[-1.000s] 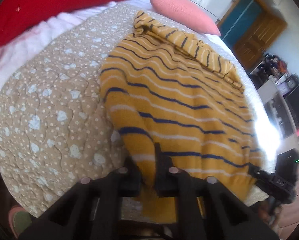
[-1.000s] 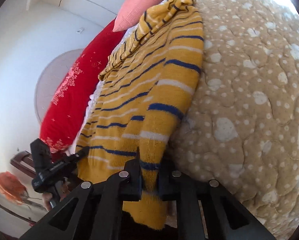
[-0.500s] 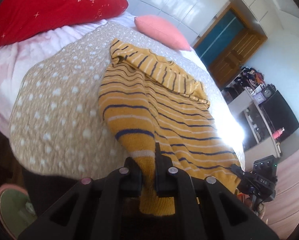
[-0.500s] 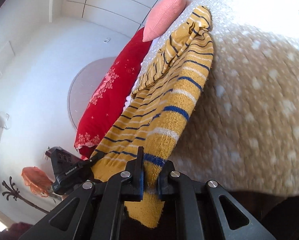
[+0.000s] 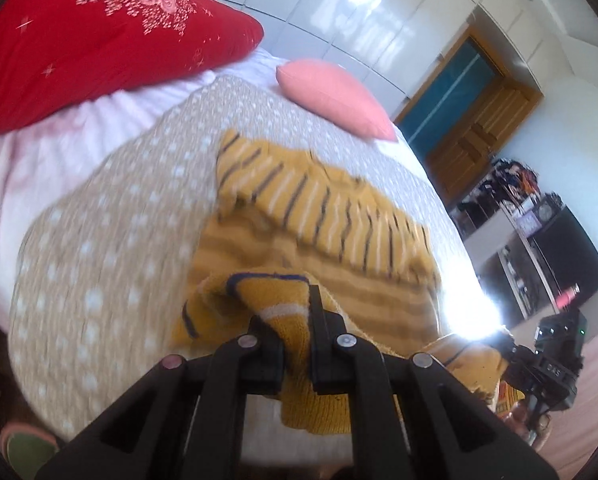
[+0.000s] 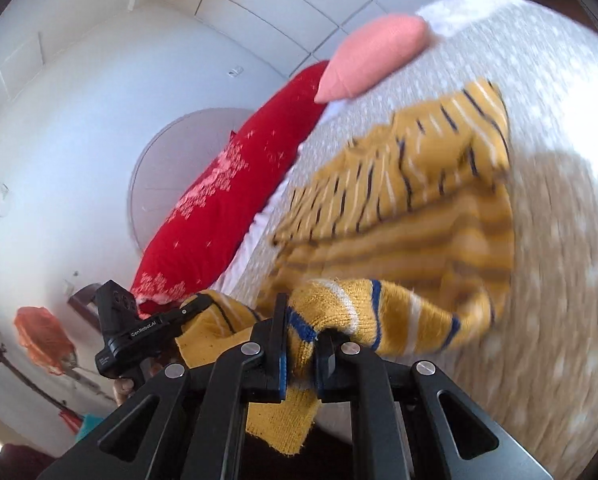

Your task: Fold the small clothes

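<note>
While its far end lies on the bed's dotted quilt (image 5: pixel 99 240), the striped yellow sweater (image 5: pixel 339 216) has its hem lifted: left tool (image 5: pixel 297 340) and right tool (image 6: pixel 302 354) each pinch a hem corner tight.

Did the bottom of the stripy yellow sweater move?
Yes. The sweater's hem, pinched by the left gripper and right gripper, has lifted off the bed edge toward the pink pillow.

Sweater hem (image 6: pixel 299 344) — in right tongs (image 6: pixel 301 354)
</note>
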